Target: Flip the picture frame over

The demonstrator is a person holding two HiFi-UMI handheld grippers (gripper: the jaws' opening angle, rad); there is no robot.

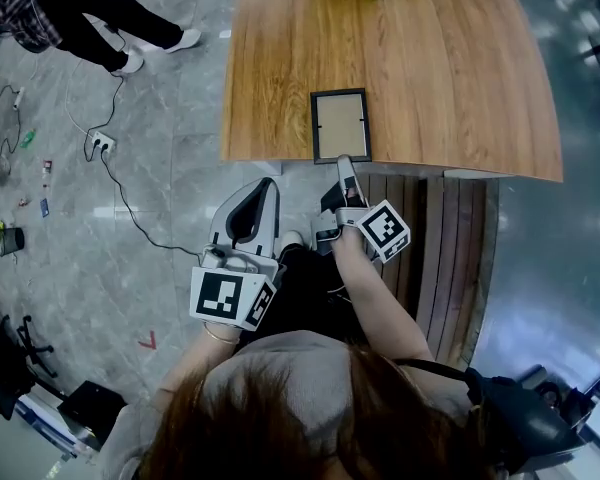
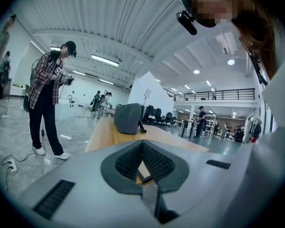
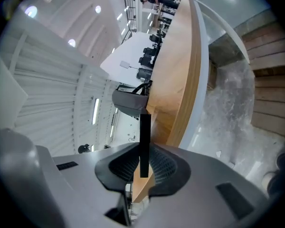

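Wood surface w/ picture frame at near edge; right gripper fingers clamped on frame rim; left gripper fingers pressed together, empty.

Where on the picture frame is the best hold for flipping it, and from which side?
Its thin black near border, approached from the person's side. The picture frame lies at the table's near edge, so jaws can pinch that border. The right gripper is shut there.

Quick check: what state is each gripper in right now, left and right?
Left gripper: closed, nothing between its jaws.
Right gripper: closed on the near edge of the picture frame.
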